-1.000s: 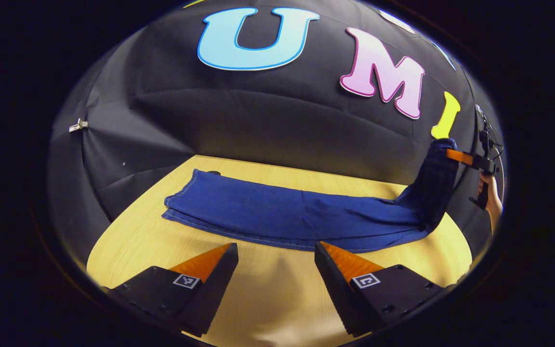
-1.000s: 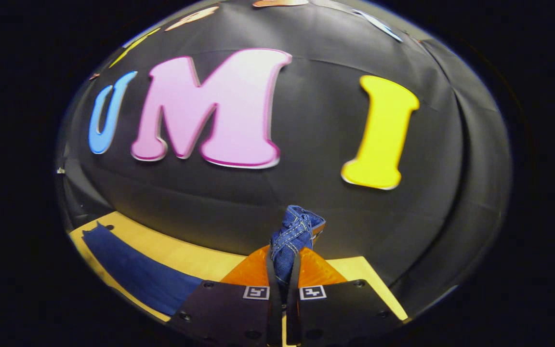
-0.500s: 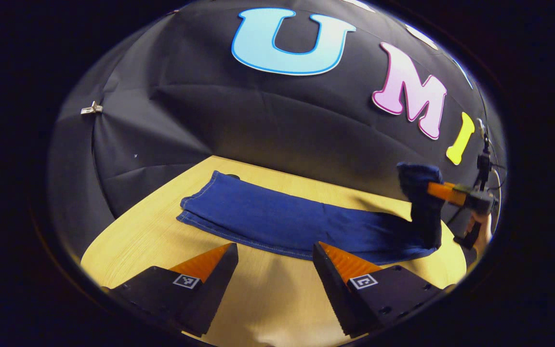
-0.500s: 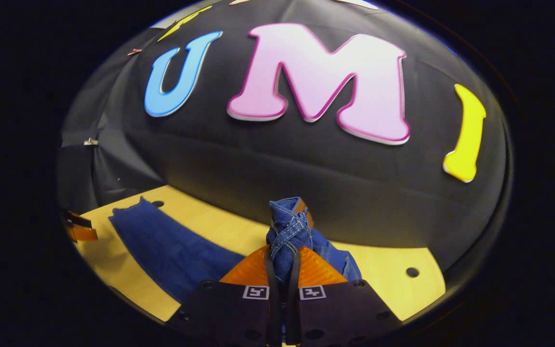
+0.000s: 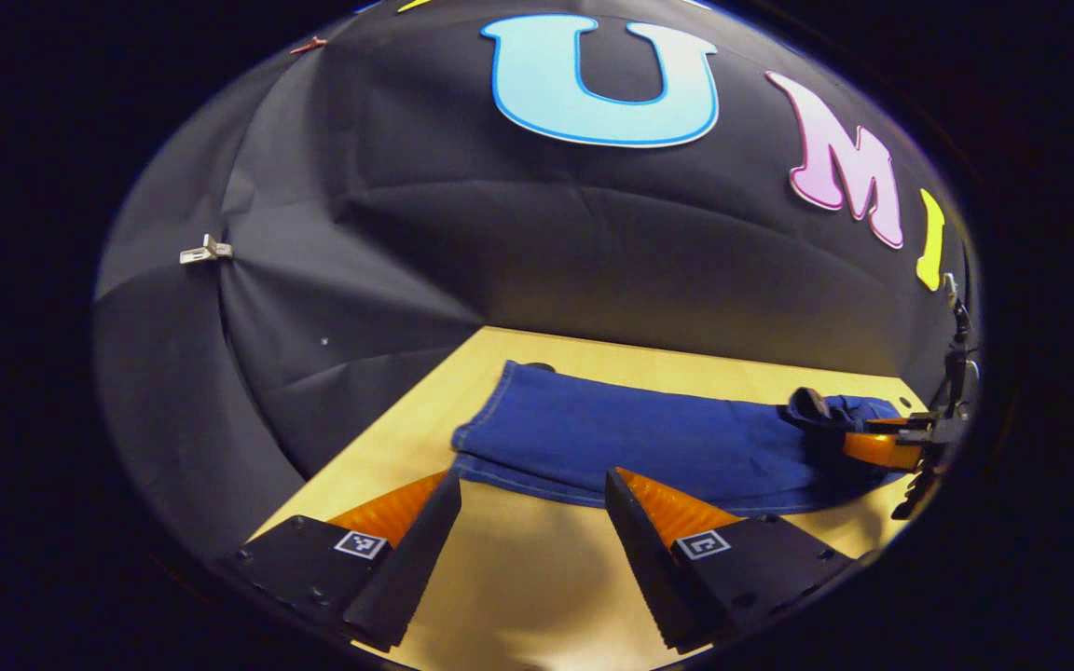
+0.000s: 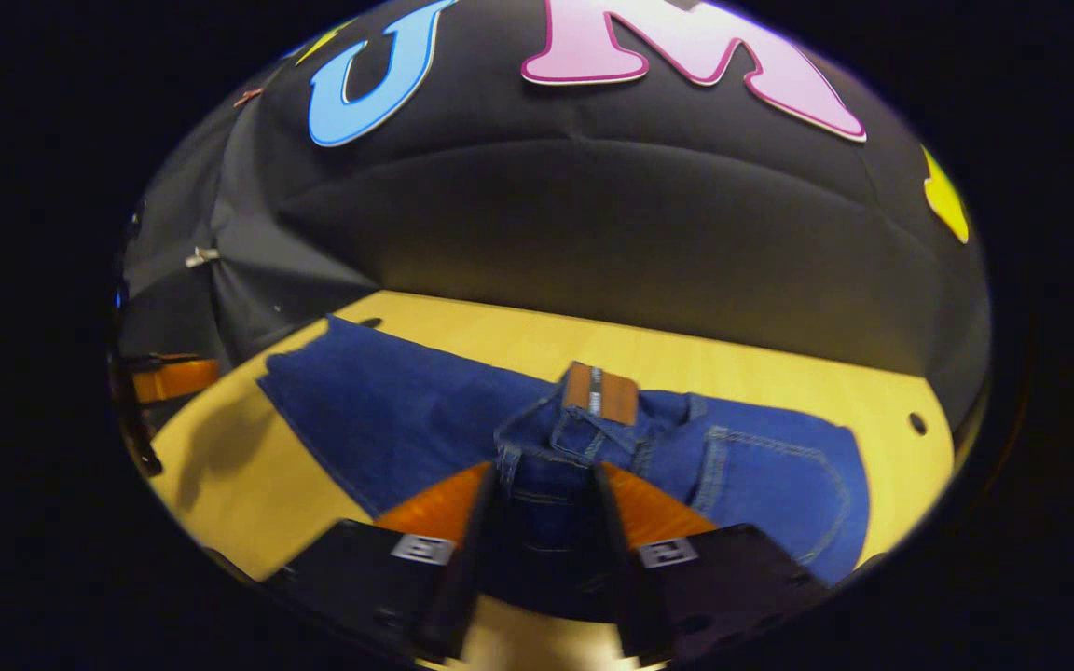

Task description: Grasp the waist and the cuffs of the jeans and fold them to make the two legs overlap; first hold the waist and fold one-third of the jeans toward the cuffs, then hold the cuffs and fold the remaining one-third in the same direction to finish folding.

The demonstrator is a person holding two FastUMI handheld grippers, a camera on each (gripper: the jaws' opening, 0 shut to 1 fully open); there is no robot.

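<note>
Blue jeans [image 5: 649,438] lie lengthwise on the wooden table [image 5: 518,578], legs stacked, cuffs [image 5: 486,438] at the near left end. The waist, with its brown patch [image 6: 600,393], is laid back over the legs. In the right gripper view my right gripper [image 6: 542,471] stands low over the waist, fingers parted, with denim lying between them. The same gripper [image 5: 859,438] sits at the far right in the left gripper view. My left gripper [image 5: 532,477] hovers open in front of the cuff end, holding nothing, and its orange finger [image 6: 164,380] appears at the left edge.
The black cloth wall rises close behind the table's far edge. A small hole [image 6: 916,424] marks the tabletop near the right end. A pale clip [image 5: 204,252] is pinned to the wall at left. Bare wood lies in front of the jeans.
My right gripper carried the lifted waist down and over onto the legs, then its fingers spread apart. My left gripper shifted left toward the cuff end, staying open.
</note>
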